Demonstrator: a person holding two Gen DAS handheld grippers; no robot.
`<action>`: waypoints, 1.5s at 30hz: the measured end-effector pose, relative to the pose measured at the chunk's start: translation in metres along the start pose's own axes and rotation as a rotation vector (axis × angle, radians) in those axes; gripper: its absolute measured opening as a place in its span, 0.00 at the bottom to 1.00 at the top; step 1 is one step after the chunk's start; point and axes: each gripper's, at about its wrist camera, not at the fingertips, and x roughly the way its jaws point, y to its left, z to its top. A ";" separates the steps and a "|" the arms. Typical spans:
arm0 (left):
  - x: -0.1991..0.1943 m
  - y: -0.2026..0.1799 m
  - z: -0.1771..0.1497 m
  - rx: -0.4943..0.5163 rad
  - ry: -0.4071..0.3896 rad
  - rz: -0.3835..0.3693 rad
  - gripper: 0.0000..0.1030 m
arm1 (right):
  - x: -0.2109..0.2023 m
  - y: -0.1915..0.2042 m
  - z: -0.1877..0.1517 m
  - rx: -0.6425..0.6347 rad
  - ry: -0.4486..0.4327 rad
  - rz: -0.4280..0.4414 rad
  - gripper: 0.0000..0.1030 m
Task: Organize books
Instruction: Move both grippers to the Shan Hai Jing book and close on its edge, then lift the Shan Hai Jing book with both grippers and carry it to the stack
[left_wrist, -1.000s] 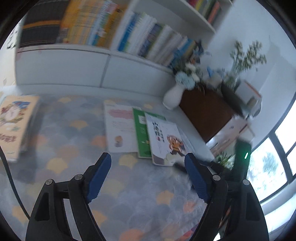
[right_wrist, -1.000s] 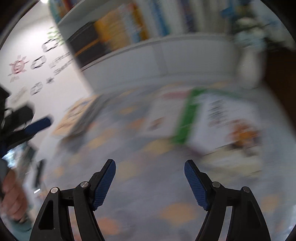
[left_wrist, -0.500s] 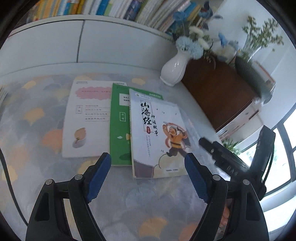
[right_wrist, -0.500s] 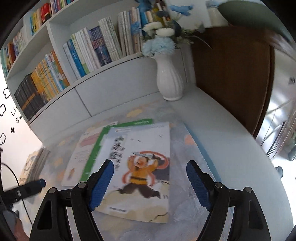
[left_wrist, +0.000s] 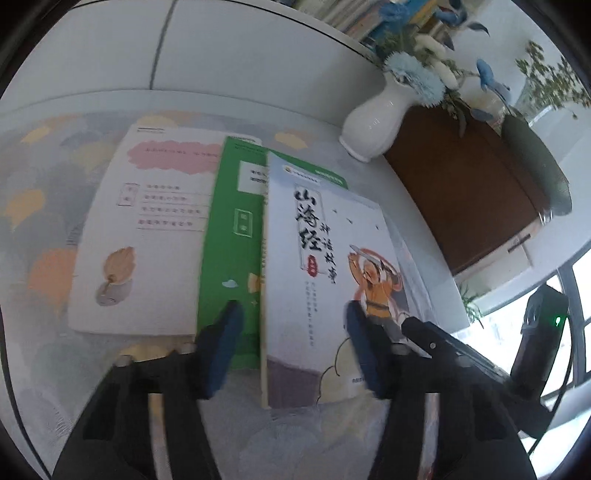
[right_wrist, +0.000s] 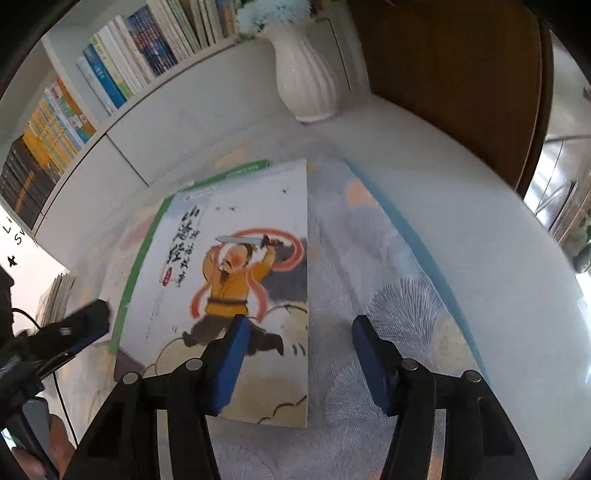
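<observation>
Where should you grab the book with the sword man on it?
Probably the sword-man book by its free right edge, coming in low from the right. It lies flat on top, its left side overlapping the green book, while only tablecloth lies to the right.

Large brush characters 山海经 on the illustrated book (left_wrist: 325, 266) cover; other print too blurred.

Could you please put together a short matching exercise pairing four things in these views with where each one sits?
Things:
1. warrior book
2. green book
3. pink-cloud book
4. white vase

Places:
A. bottom of the overlap, leftmost
B. by the brown cabinet
C. on top, between both open claws
D. middle layer, partly covered

Pairs: 1-C, 2-D, 3-A, 4-B
</observation>
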 end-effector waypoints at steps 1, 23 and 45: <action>0.003 -0.001 -0.001 0.002 0.006 0.003 0.39 | -0.001 0.000 -0.001 0.007 0.001 0.006 0.55; -0.025 -0.021 -0.006 -0.066 -0.079 -0.282 0.37 | 0.009 -0.008 -0.002 0.040 0.029 0.083 0.66; 0.023 -0.037 -0.010 -0.036 -0.070 -0.080 0.19 | 0.005 -0.032 0.000 0.208 0.050 0.242 0.66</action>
